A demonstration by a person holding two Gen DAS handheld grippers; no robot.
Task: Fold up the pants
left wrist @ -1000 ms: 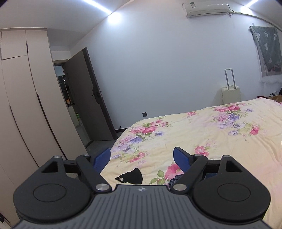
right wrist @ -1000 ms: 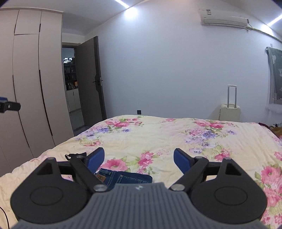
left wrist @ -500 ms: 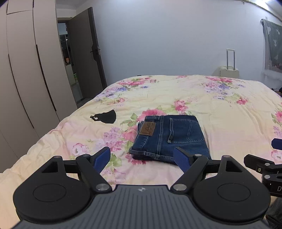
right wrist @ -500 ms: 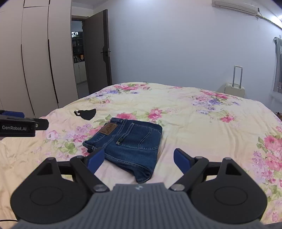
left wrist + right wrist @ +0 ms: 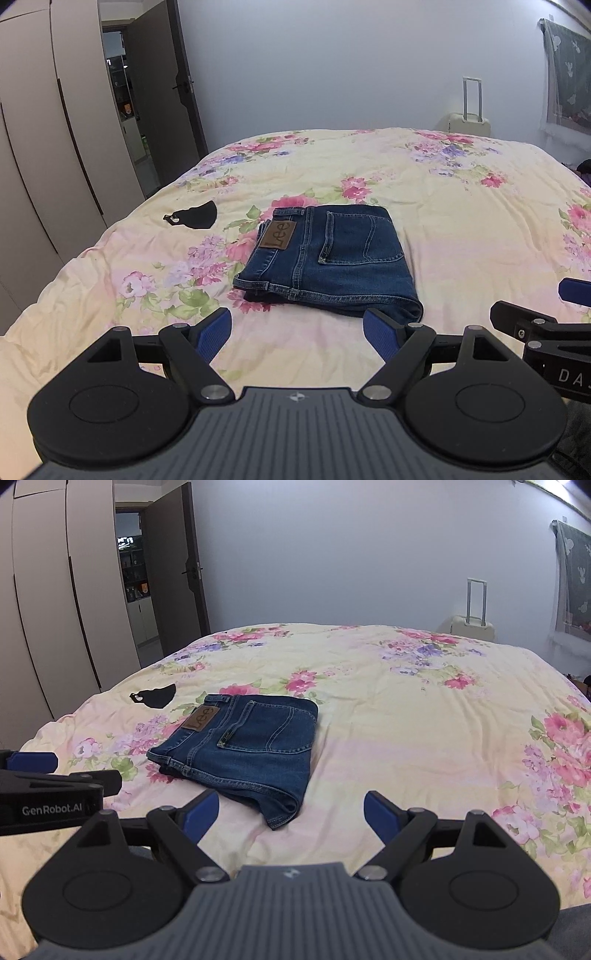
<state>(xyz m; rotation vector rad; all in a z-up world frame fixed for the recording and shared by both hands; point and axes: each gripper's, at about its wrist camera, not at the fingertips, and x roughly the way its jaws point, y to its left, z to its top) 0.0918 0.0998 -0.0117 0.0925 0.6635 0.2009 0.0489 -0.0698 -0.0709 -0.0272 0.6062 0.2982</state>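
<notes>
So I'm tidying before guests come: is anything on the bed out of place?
A black face mask lies loose on the floral bedspread, left of the folded jeans. The jeans sit neat, slightly angled.

Both wrist cams sit low over the near edge of the bed [image 5: 461, 206], facing 12 o'clock toward the far wall. Left view sees the folded jeans [image 5: 332, 258] dead ahead, near; right view has them [image 5: 243, 746] at 11 o'clock — shared: jeans, black mask [image 5: 195, 220], suitcase [image 5: 472, 626].
</notes>
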